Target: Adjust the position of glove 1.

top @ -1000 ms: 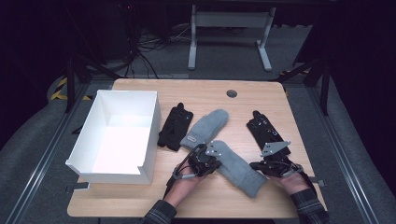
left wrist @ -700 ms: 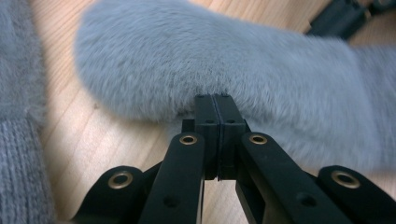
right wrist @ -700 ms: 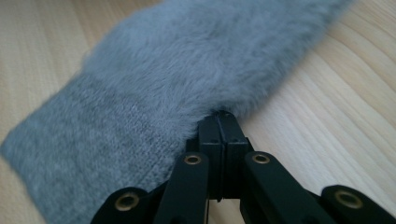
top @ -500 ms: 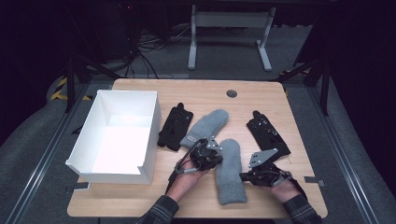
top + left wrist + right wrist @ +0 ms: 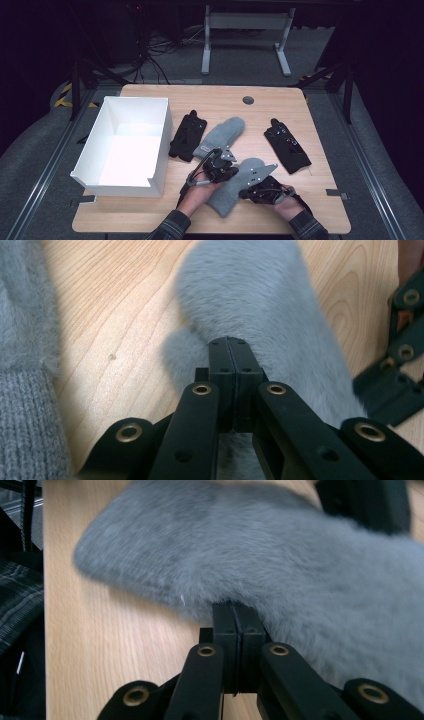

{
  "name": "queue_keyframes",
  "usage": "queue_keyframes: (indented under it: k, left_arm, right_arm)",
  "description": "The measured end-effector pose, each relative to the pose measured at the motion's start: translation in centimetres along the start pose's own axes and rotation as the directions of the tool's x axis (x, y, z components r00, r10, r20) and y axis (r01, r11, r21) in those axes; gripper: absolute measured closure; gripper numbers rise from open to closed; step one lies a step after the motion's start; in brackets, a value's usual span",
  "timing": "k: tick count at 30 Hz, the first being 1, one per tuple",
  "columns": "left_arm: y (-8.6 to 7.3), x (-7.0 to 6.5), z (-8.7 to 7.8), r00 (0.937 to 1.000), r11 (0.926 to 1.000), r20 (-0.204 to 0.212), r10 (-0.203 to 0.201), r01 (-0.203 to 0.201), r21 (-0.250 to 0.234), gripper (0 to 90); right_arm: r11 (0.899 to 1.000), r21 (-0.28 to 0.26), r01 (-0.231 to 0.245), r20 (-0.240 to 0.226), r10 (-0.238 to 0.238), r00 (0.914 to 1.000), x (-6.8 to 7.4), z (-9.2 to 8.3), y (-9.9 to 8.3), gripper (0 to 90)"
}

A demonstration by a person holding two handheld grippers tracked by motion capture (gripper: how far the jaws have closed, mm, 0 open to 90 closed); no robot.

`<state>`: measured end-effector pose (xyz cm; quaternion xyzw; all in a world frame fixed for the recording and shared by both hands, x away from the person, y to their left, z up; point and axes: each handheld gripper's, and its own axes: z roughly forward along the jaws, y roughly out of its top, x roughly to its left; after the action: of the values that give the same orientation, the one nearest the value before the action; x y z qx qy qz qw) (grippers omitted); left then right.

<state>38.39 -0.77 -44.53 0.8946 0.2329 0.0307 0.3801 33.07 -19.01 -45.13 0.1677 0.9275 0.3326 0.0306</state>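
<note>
Left gripper [image 5: 227, 172]: jaws pressed together, tips laid on near grey mitten [image 5: 231, 192], no fabric seen pinched between pads in left gripper view. Right gripper [image 5: 250, 192]: jaws likewise together, tips set against same mitten's fuzzy edge [image 5: 280, 565]. Near mitten is spread flat on wooden table [image 5: 320, 200], between both hands, close to front edge. 2nd grey mitten [image 5: 220, 135] is placed just behind, cuff near left gripper. 2 black gloves are laid apart: 1 [image 5: 187, 135] beside white box [image 5: 125, 145], other [image 5: 287, 145] at right.
</note>
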Motion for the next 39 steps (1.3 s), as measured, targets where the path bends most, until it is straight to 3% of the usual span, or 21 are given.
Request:
queue_keyframes:
  k: [8,12,16,17,18,19,22,25,29,33,39]
  left_arm:
    - [-0.2,-0.2,-0.3,0.9999,0.9999,0.003,0.010,-0.010,0.008,89.8]
    - [-0.3,0.0,-1.2,1.0000,1.0000,-0.004,-0.002,0.002,-0.003,80.4]
    - [-0.5,0.4,-2.3,0.9995,0.9999,-0.030,-0.009,0.008,-0.008,61.1]
    - [-0.5,0.5,-2.5,0.9994,1.0000,-0.033,-0.009,0.009,-0.002,61.1]
    - [-0.6,0.6,-2.8,0.9990,1.0000,-0.045,-0.007,0.007,-0.001,54.0]
    - [-0.7,0.8,-3.2,0.9987,0.9999,-0.049,-0.010,0.010,-0.005,54.0]
    - [-0.7,1.4,-3.9,0.9981,0.9998,-0.060,-0.014,0.013,-0.014,44.6]
    - [-0.7,1.9,-4.3,0.9967,0.9996,-0.078,-0.025,0.024,-0.014,34.0]
    - [-0.7,2.6,-4.6,0.9952,0.9997,-0.095,-0.024,0.023,-0.009,24.9]
    - [-0.5,3.5,-5.0,0.9932,0.9992,-0.109,-0.041,0.040,-0.003,18.6]
    - [-0.3,5.1,-5.5,0.9885,0.9977,-0.135,-0.067,0.065,-0.021,15.4]
  right_arm:
    - [1.000,-0.014,0.012,-0.025,-0.013,0.9996,0.3,0.4,0.4,90.0]
    - [0.998,-0.049,-0.034,-0.005,0.034,0.9994,0.0,-0.9,-0.2,72.0]
    - [0.995,-0.077,-0.068,0.056,0.073,0.9958,-0.5,-2.6,-1.4,62.5]
    - [0.995,-0.077,-0.068,0.056,0.073,0.9958,-0.5,-2.6,-1.4,58.1]
    - [0.992,-0.087,-0.090,0.087,0.098,0.9914,-0.7,-3.2,-2.1,50.5]
    - [0.992,-0.087,-0.090,0.087,0.098,0.9914,-0.7,-3.2,-2.1,50.5]
    - [0.989,-0.103,-0.110,0.153,0.125,0.9803,-0.7,-4.2,-3.5,41.4]
    - [0.984,-0.110,-0.141,0.213,0.162,0.9635,-0.9,-5.2,-5.3,31.1]
    - [0.972,-0.133,-0.196,0.246,0.224,0.9430,-1.6,-6.0,-7.3,21.4]
    - [0.970,-0.137,-0.199,0.282,0.231,0.9311,-2.0,-6.0,-8.1,19.0]
    - [0.972,-0.110,-0.208,0.302,0.232,0.9247,-2.4,-5.2,-8.4,12.9]
